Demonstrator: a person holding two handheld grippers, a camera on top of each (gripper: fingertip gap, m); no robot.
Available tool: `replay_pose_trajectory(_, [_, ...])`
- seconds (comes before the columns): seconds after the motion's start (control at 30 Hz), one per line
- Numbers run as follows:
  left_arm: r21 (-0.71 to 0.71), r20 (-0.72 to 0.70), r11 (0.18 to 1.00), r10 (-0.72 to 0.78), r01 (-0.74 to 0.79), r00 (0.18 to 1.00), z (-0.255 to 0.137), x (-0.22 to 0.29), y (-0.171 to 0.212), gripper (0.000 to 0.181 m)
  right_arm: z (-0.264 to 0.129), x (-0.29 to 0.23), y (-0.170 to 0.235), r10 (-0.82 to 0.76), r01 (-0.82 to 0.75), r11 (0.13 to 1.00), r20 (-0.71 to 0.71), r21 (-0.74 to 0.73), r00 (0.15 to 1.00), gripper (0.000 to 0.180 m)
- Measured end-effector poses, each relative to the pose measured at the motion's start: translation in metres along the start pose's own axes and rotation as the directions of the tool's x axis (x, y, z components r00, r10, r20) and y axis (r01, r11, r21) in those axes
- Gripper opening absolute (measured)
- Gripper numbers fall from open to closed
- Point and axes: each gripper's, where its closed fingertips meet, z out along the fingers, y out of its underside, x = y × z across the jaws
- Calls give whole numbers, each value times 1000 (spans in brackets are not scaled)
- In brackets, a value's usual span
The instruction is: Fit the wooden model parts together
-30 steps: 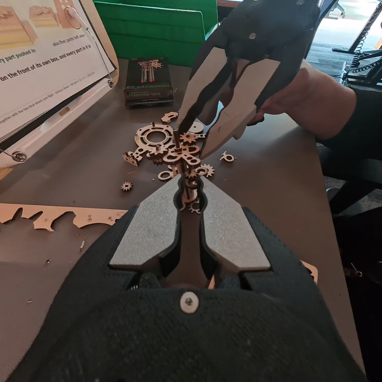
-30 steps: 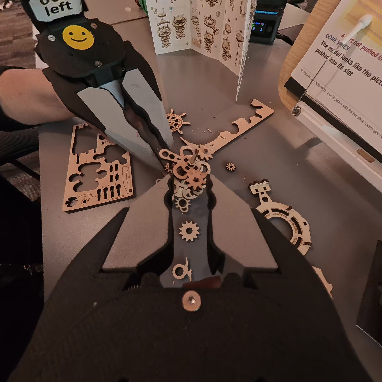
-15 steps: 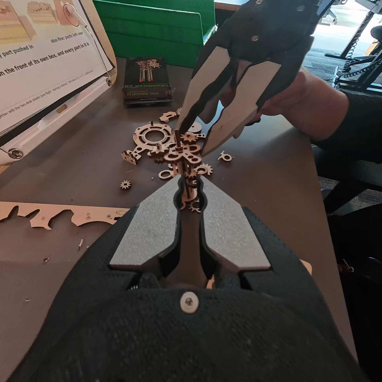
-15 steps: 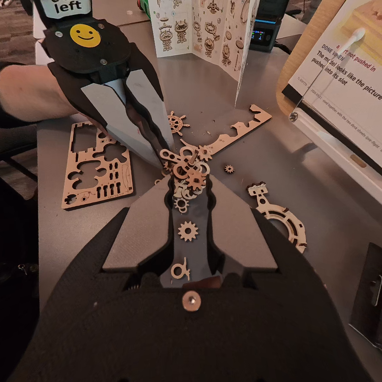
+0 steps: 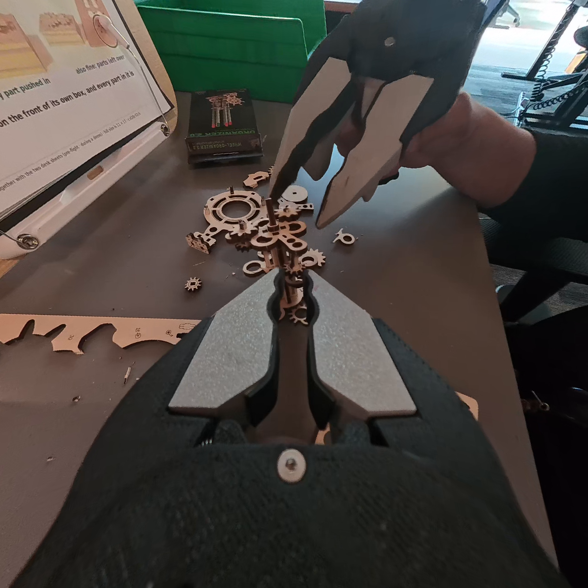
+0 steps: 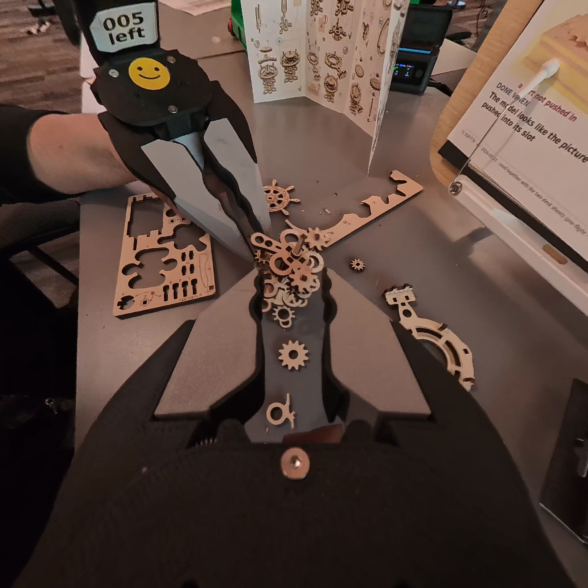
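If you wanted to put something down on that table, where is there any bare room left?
Bare table lies between the booklet and the ship's wheel, and on the far side right of the small ring part. It is crowded in the middle: the left gripper pinches the gear stack, the right gripper straddles it, and loose gears lie around.

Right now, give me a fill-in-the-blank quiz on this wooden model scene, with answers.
1. The left gripper is shut on the wooden ____ assembly.
2. The right gripper above it is ____.
3. The ship's wheel piece lies on the ____.
4. The bin behind the dark box is ____.

Answers: gear; open; table; green
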Motion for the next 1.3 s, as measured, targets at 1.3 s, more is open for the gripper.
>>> replay_pose_trajectory(1.3, [0,-27,1000,20,-20,999,-5,8,2,9,15,-14,-10,-86,112,989,243,-95,966,12])
